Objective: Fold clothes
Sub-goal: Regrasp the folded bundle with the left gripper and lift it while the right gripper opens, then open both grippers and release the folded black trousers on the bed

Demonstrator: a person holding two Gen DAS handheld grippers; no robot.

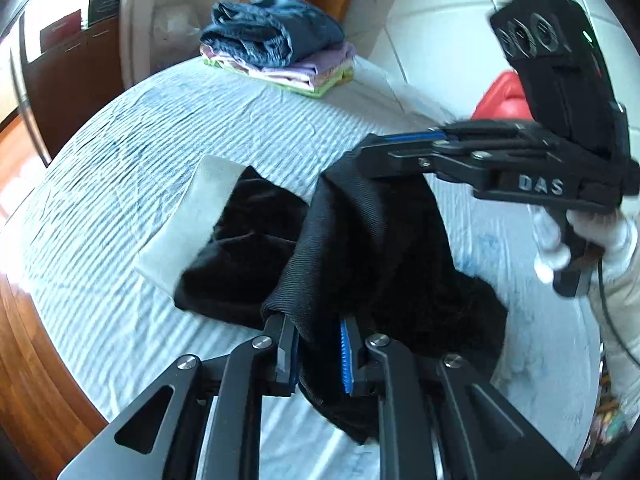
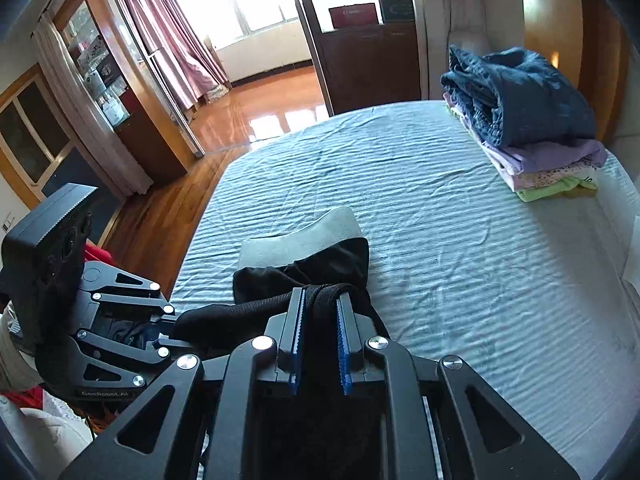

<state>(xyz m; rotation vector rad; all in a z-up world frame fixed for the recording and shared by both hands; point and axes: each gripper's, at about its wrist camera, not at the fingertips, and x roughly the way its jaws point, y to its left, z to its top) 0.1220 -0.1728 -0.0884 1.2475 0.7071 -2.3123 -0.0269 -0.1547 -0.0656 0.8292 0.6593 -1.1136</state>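
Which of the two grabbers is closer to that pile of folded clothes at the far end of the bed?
Right, slightly. The pile of folded clothes lies far beyond both; right gripper and left gripper each clamp the black garment.

Black garment (image 1: 384,232) with grey panel (image 1: 192,216) on pale-blue striped sheet (image 2: 440,208)

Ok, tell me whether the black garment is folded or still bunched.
Bunched, not folded: the black garment hangs crumpled from the left gripper and right gripper, partly resting on the bed.
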